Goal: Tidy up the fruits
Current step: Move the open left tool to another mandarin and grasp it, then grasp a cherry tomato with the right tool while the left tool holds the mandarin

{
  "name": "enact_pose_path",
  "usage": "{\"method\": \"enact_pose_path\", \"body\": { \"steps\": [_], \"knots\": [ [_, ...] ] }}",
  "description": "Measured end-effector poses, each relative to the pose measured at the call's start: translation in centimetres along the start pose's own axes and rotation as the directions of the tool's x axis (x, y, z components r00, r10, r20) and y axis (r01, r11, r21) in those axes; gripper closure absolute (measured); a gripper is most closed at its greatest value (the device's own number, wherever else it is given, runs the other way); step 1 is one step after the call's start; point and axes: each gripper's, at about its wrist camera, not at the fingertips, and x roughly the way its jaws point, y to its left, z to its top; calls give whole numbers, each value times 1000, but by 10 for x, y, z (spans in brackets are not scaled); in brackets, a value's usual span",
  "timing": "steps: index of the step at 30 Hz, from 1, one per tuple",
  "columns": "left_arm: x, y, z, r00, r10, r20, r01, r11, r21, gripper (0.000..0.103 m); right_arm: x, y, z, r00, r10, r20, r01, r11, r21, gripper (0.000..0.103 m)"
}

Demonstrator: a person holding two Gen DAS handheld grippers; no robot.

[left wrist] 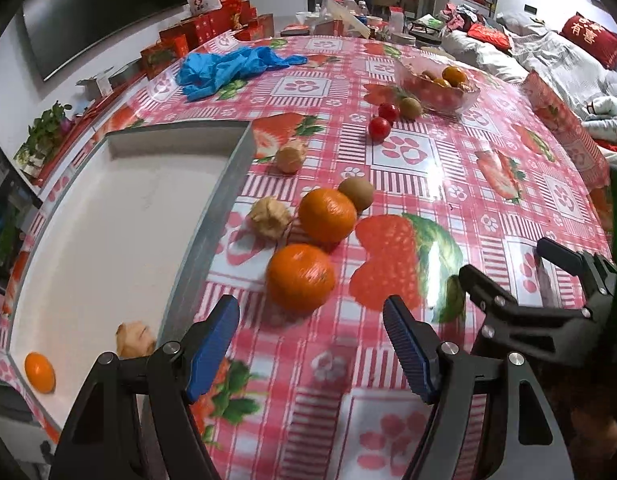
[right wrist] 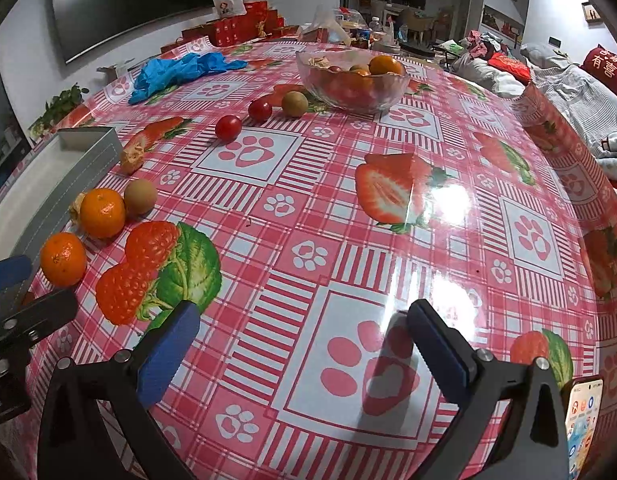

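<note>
Strawberry-print tablecloth, left tool spread wide, empty, near tangerine, right tool spread, empty.

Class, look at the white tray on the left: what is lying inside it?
Inside the white tray lie one small orange and a papery husked fruit. The left claw covers part of the near corner.

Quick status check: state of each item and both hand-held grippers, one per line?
Left hand-held gripper: open, empty, just short of near orange.
Right hand-held gripper: open, empty, over bare tablecloth.
White tray: holds one small orange and one husked fruit.
Near orange: loose on the table, outside the tray.
Glass bowl: upright, holding fruit.
Cherry tomatoes: two, loose on the table.
Blue gloves: crumpled heap.
Phone: screen lit.
</note>
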Motion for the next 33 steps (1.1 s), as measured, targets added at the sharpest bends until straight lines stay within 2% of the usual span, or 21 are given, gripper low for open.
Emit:
{"method": "enact_pose_path", "body": {
  "steps": [5, 11, 13, 15, 19, 24, 33],
  "knots": [
    [15, -4, 8, 1000, 20, -14, -20, 1000, 11, 28, 0, -1, 0, 1000, -2, 0, 2, 1000, 5, 0],
    [27, 6, 10, 999, 9, -35, -10, 999, -38, 28, 0, -1, 0, 1000, -1, -1, 1, 1000, 7, 0],
    [29, 6, 10, 999, -3, -38, 1, 999, -49, 41, 0, -1, 0, 1000, -1, -1, 1, 1000, 7, 0],
    [30, 5, 13, 999, -3, -32, 2, 999, -50, 43, 0, -1, 0, 1000, -1, -1, 1, 1000, 7, 0],
    [30, 4, 16, 1000, -7, -19, 6, 999, -48, 62, 0, -1, 1, 1000, -1, -1, 1, 1000, 7, 0],
    [26, 8, 9, 999, -27, -17, 26, 998, -51, 62, 0, -1, 0, 1000, -2, -1, 2, 1000, 7, 0],
    [7, 6, -24, 999, -33, 7, 33, 999, 9, 62, 0, -1, 0, 1000, -3, -3, 3, 1000, 6, 0]
  ]
}}
